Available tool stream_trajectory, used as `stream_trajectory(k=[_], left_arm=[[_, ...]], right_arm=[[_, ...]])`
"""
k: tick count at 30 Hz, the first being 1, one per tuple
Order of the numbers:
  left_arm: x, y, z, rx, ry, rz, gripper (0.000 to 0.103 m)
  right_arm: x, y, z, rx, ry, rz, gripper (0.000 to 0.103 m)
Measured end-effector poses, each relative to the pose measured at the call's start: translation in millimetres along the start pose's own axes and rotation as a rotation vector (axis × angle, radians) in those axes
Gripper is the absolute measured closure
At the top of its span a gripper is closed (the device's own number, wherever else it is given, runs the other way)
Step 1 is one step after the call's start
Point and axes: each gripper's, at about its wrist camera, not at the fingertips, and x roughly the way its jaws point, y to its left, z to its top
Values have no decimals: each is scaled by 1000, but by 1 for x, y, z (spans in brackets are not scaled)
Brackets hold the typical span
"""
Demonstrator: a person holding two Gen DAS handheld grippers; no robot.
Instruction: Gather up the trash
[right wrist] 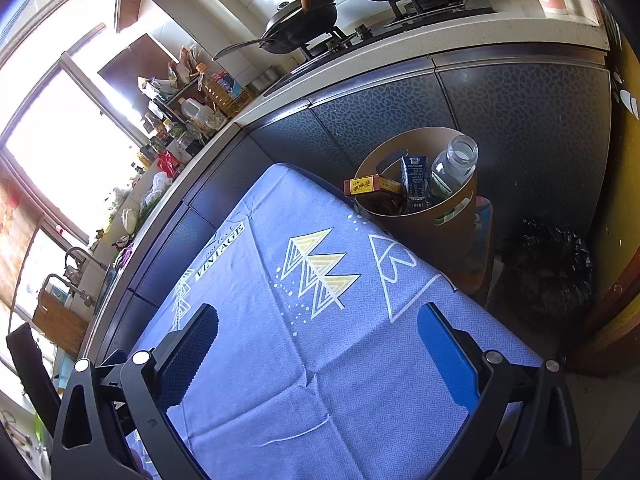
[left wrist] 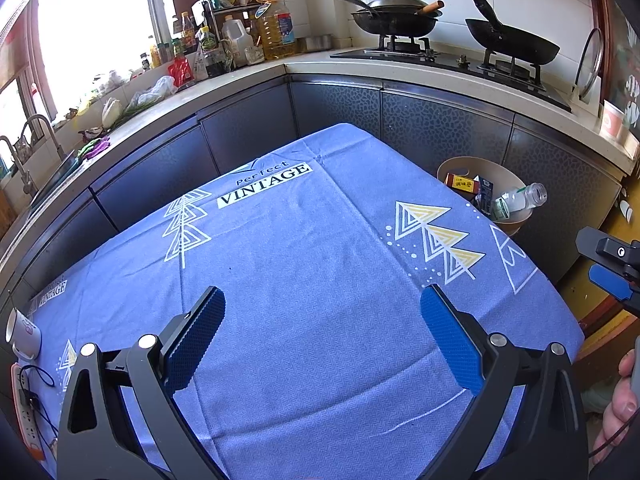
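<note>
blue tablecloth (left wrist: pixel 320 280) beside kitchen counter (left wrist: pixel 360 70)

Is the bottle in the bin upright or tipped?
Tipped: the bottle leans on the bin rim, its open neck poking out.

We are holding the left gripper (left wrist: pixel 322 334) over the blue tablecloth (left wrist: pixel 304 264), its jaws gaping wide and gripping nothing; beyond the table's far right corner a tan bin (left wrist: pixel 516 222) is holding a clear bottle (left wrist: pixel 520 199), a dark carton (left wrist: pixel 485 196) and a red box (left wrist: pixel 463 183); the right gripper (left wrist: pixel 612 268) is poking in at the right edge.
</note>
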Motion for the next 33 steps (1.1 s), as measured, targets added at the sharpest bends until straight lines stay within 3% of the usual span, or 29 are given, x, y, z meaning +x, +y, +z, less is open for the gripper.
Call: stream_trajectory(k=[33], left_arm=[[-3,1,1,-4,-2,6,6]], right_arm=[[-2,6,0,-10,-3,2,4]])
